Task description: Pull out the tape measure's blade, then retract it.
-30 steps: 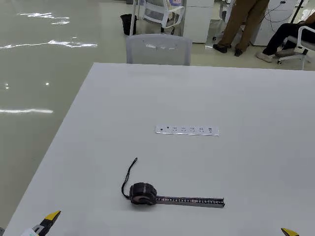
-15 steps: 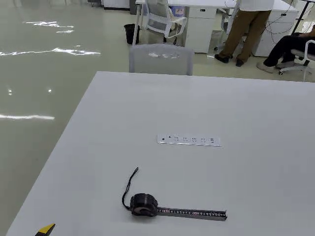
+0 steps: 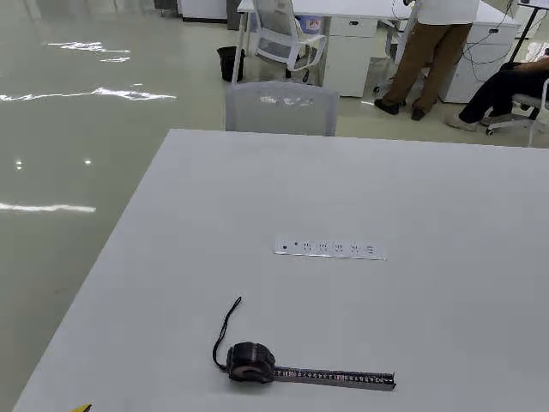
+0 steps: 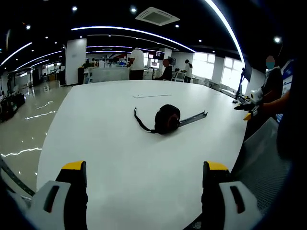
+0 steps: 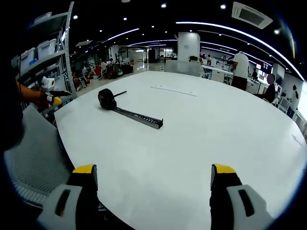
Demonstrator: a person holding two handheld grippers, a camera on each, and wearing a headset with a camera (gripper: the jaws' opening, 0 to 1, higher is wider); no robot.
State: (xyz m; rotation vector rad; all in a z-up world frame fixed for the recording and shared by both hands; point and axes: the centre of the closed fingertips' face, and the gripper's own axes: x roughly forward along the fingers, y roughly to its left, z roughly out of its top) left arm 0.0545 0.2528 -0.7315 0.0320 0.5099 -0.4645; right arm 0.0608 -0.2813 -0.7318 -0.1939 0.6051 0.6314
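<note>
Judged tape measure (image 3: 250, 362) case hard, compact, prone to skid, blade (image 3: 339, 377) thin, springy, best pinched at tip; noted left gripper (image 4: 145, 166) and right gripper (image 5: 156, 168) gaping, empty.

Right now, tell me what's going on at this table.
A person holds two grippers at a white table. The tape measure lies on it untouched, its blade pulled out to one side. The left gripper and right gripper are both open, short of it, holding nothing.
</note>
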